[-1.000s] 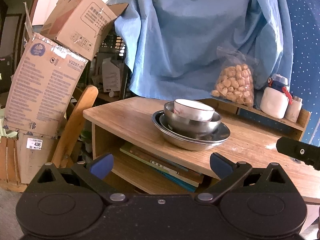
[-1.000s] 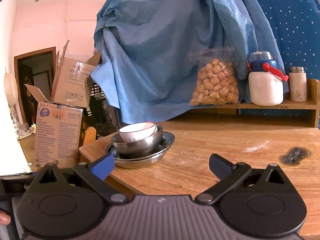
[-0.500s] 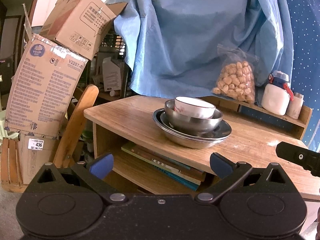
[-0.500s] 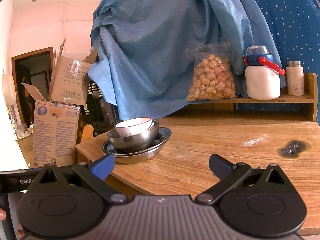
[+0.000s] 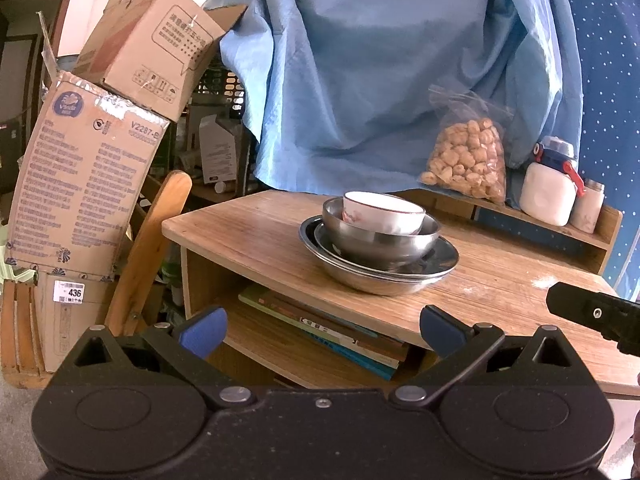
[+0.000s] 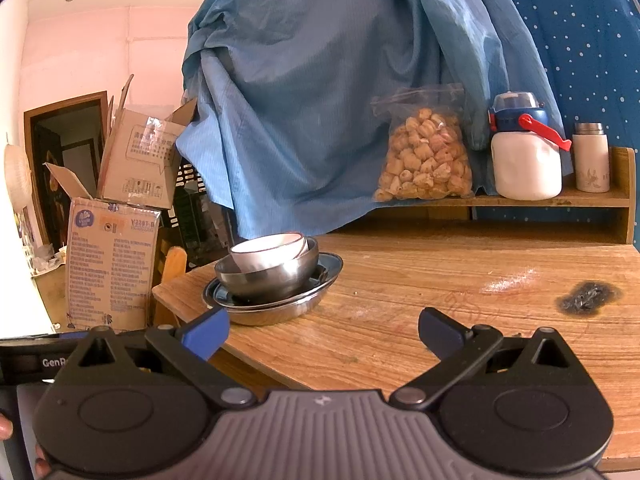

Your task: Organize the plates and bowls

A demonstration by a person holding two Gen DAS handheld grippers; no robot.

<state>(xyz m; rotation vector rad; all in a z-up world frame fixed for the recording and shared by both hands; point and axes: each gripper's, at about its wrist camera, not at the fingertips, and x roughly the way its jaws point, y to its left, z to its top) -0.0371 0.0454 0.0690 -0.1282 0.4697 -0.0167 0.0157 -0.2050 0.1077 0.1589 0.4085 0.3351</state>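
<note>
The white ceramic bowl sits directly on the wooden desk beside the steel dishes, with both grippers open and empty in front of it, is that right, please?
Not quite. The white ceramic bowl is nested inside the steel bowl, which stands in the stacked steel plates on the wooden desk; the left wrist view shows it. The rest holds: the left gripper and right gripper are open and empty.

Wooden desk (image 6: 460, 276), blue drape (image 6: 320, 100), pink wall (image 6: 100, 52)
</note>
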